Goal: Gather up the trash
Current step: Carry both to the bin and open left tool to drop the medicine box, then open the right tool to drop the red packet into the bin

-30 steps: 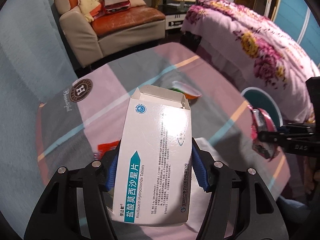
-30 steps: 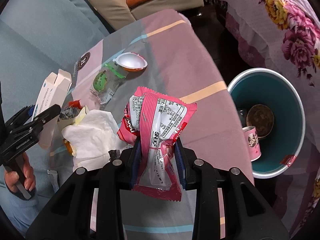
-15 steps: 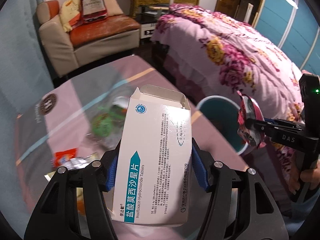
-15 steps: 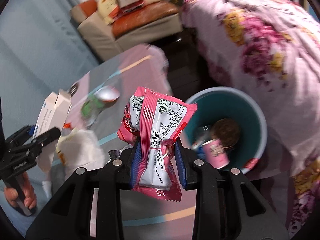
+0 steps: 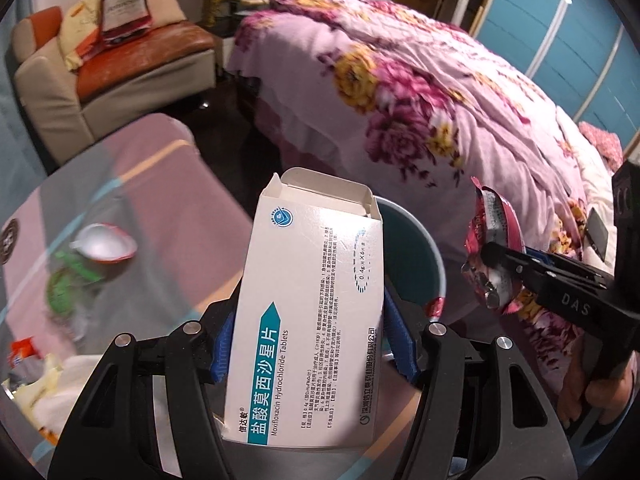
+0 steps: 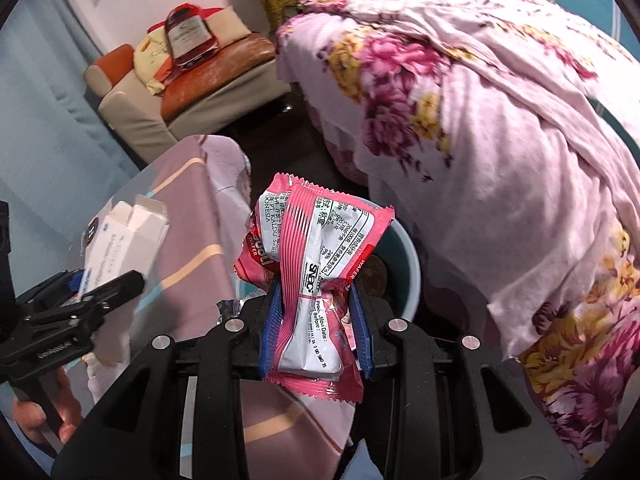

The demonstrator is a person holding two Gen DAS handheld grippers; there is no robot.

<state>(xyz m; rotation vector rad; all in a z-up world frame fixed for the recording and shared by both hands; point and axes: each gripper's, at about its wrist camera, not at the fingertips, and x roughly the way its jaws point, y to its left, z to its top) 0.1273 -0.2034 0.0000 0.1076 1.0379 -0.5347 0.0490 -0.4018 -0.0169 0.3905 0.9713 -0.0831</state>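
Note:
My left gripper [image 5: 312, 344] is shut on a white tablet box [image 5: 308, 312] with its top flap open, held in front of the teal trash bin [image 5: 416, 240]. My right gripper [image 6: 316, 320] is shut on a crumpled pink wafer wrapper [image 6: 316, 264], held in front of the same bin [image 6: 404, 264], whose inside is mostly hidden. Each gripper shows in the other view: the right one with the wrapper [image 5: 496, 264], the left one with the box [image 6: 120, 248].
A table with a striped pink and grey cloth [image 5: 168, 216] holds a white and orange lid [image 5: 104, 244], a green wrapper [image 5: 64, 284] and tissue [image 5: 44, 392]. A floral bed [image 5: 440, 100] stands behind the bin, an armchair [image 5: 120, 60] at back left.
Both grippers have swung right, away from the table and toward the bin by the bed. Each still holds its item. The bin now sits right behind the held box and wrapper.

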